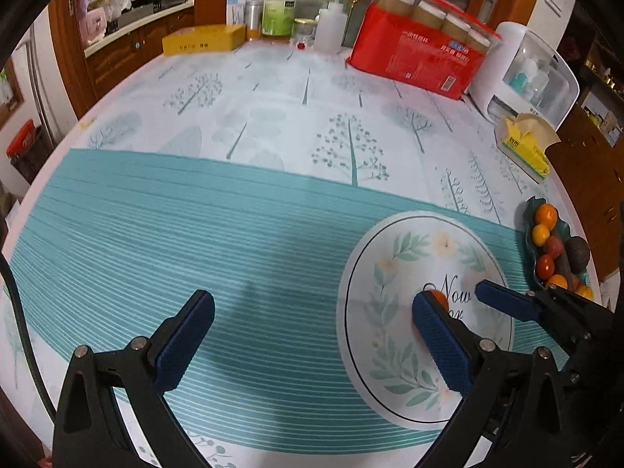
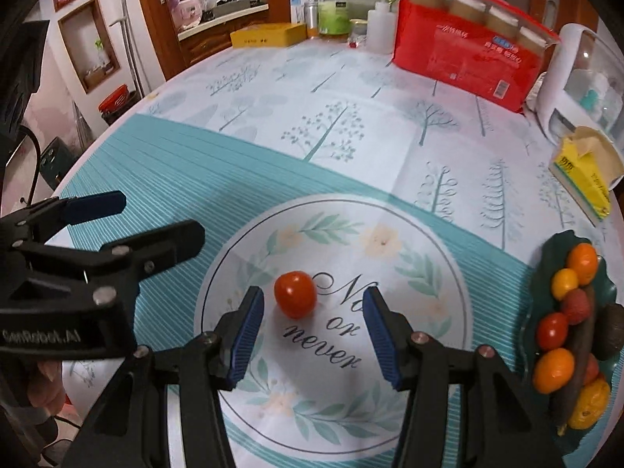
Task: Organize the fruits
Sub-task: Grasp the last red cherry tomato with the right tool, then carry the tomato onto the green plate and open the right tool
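While the right gripper (image 2: 312,331) is hovering spread just short of the tomato (image 2: 295,293), mid-table and well off the dish (image 2: 546,257) at the right edge, it should be straddling, then squeezing softly; left gripper (image 1: 312,335) is idling wide, probably empty.

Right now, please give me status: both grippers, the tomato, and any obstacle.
Left gripper open, empty. Right gripper open, nothing held, tomato just ahead, loose on the tablecloth. Fruit dish off to the side, path clear.
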`<state>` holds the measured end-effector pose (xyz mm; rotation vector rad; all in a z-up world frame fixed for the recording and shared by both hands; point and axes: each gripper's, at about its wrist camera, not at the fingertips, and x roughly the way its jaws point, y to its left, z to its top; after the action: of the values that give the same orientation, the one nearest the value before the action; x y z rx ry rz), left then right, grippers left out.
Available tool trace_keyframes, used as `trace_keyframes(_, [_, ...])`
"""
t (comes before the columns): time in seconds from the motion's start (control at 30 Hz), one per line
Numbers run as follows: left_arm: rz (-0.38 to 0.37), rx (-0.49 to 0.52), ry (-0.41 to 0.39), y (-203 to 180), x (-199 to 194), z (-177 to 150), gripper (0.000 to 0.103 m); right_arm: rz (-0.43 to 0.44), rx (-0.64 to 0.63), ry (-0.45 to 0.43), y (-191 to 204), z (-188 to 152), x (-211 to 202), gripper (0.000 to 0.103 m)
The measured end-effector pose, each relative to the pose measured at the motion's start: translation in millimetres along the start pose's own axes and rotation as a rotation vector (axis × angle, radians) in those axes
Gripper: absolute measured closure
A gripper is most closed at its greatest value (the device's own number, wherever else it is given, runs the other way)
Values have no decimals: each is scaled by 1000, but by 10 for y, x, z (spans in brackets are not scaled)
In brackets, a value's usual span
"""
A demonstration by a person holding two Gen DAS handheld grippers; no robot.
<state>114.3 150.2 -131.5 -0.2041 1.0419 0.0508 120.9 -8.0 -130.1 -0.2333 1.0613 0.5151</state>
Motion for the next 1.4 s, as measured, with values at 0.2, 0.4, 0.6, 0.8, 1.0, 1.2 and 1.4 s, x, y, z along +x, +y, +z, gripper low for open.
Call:
trace_keyframes(0.2, [-4,-13,17,23,53,-22,2,15,12,25,-2,-7,142,59])
trace_keyframes(0.4, [-7,-14,35,4,90,-53,2,37,8,20,13,-17,199,72])
trace_keyframes(0.6, [-12,-6,48,-23,117,-76,2,61,27,8,-2,-37,234,77])
trace_keyframes(0.8, [-31,5,69,-87,134,-85,2,77,65,14,-68,-99,177,78])
trace_keyframes(1.0, [-55,40,80,-245,73,-87,2,86,106,10,-157,-255,34,78])
trace_keyframes(1.2, [-60,92,89,-505,-48,-92,2,63,173,-3,-376,-428,-204,78])
trace_keyframes(1.4, [-98,182,61,-988,-254,-29,2,-30,278,-57,-860,-521,-643,78])
